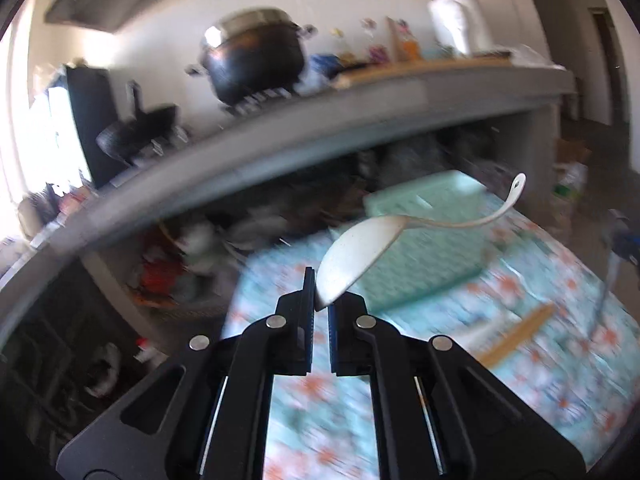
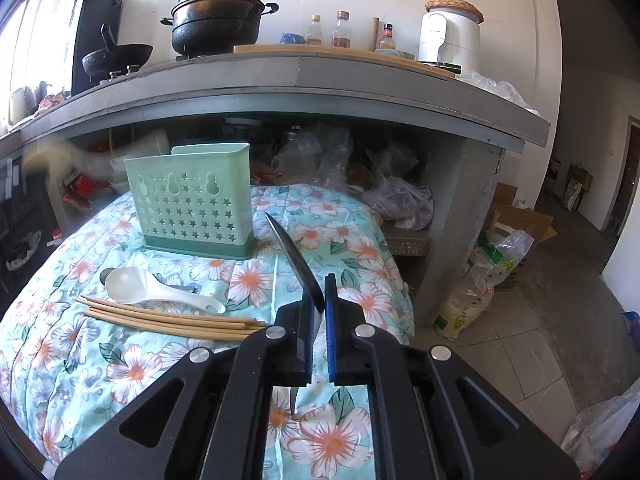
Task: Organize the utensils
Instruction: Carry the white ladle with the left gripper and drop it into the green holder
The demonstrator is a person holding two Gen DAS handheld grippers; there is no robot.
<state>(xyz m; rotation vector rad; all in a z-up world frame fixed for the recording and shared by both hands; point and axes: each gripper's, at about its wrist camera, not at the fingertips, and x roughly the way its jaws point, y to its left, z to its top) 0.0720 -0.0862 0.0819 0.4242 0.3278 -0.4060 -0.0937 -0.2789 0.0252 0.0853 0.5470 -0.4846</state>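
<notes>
My left gripper (image 1: 321,306) is shut on the bowl rim of a white spoon (image 1: 360,256) and holds it in the air, handle pointing right, above the green utensil holder (image 1: 420,264); this view is blurred. My right gripper (image 2: 320,304) is shut on a black knife (image 2: 294,256), blade pointing up and away toward the green perforated utensil holder (image 2: 192,204), which stands upright on the floral cloth (image 2: 120,360). A second white spoon (image 2: 148,286) and several wooden chopsticks (image 2: 168,320) lie on the cloth left of the right gripper.
A grey concrete counter (image 2: 320,88) overhangs behind the table, with a black pot (image 2: 218,20), a wok (image 2: 118,58), bottles and a white appliance (image 2: 450,38) on top. Plastic bags and clutter fill the space beneath. Bags and boxes stand on the floor at right.
</notes>
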